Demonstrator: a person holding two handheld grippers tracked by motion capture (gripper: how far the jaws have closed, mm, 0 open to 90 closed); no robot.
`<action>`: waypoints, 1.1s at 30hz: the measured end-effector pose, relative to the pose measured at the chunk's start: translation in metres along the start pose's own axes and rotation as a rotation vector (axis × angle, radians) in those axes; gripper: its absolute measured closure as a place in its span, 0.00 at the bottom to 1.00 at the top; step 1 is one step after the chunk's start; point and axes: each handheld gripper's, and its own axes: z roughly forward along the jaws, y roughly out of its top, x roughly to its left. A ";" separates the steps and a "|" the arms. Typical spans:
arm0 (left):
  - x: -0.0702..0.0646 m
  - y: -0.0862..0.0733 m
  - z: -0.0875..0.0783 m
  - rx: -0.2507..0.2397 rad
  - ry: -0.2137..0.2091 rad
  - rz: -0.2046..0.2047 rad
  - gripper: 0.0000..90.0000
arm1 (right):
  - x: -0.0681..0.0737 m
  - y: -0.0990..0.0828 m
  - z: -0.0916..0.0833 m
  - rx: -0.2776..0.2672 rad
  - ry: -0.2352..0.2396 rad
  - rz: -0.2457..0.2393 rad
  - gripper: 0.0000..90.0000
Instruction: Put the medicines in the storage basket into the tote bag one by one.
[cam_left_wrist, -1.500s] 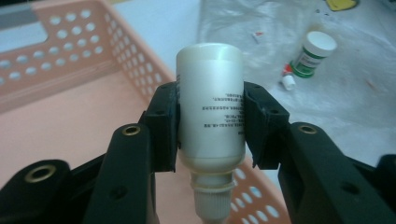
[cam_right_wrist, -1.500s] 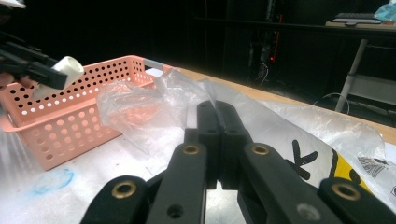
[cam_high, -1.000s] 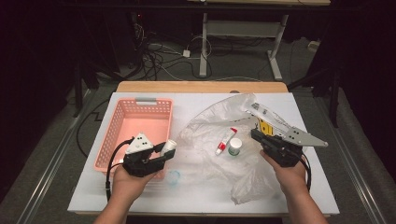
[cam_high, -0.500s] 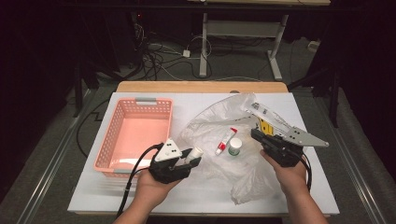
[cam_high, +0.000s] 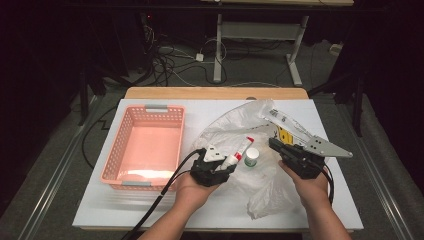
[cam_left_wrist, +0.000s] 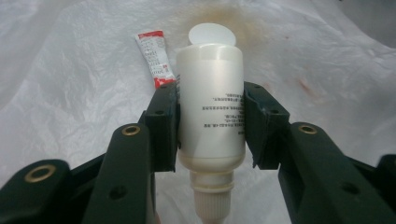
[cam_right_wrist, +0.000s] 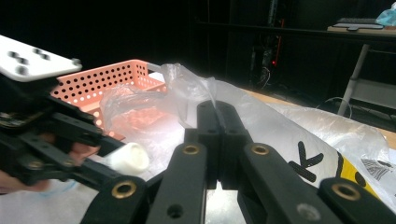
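Note:
A white plastic bottle (cam_left_wrist: 211, 102) with small black print lies between the pads of my left gripper (cam_left_wrist: 210, 123), which is shut on it, neck toward the camera. In the high view that gripper (cam_high: 226, 166) hovers over the spread clear plastic bag (cam_high: 225, 127) at mid-table. Just beyond the bottle lie a red-and-white tube (cam_left_wrist: 154, 58) and a small white-lidded jar (cam_high: 251, 156) on the bag. My right gripper (cam_right_wrist: 217, 116) is shut on a fold of the bag's edge, holding it raised; it appears in the high view (cam_high: 276, 146) at the right.
A pink perforated basket (cam_high: 116, 150) stands left of the bag. The white tabletop (cam_high: 210, 212) has bare room along its front edge. The other hand's gripper (cam_right_wrist: 46, 135) with the bottle's end (cam_right_wrist: 128, 158) sits close at the left in the right gripper view.
My left gripper has travelled right from beside the basket to over the bag, a white bottle in its jaws throughout. The right gripper has stayed put on the bag.

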 end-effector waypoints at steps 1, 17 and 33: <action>0.000 0.002 0.004 0.001 0.007 0.001 0.64 | 0.000 0.000 0.000 0.001 -0.001 0.002 1.00; 0.021 0.023 0.065 0.060 0.064 -0.060 0.64 | 0.000 0.001 0.000 -0.008 0.002 -0.005 1.00; 0.030 0.037 0.085 0.074 0.096 -0.064 0.56 | -0.001 0.001 0.000 -0.011 0.006 -0.003 1.00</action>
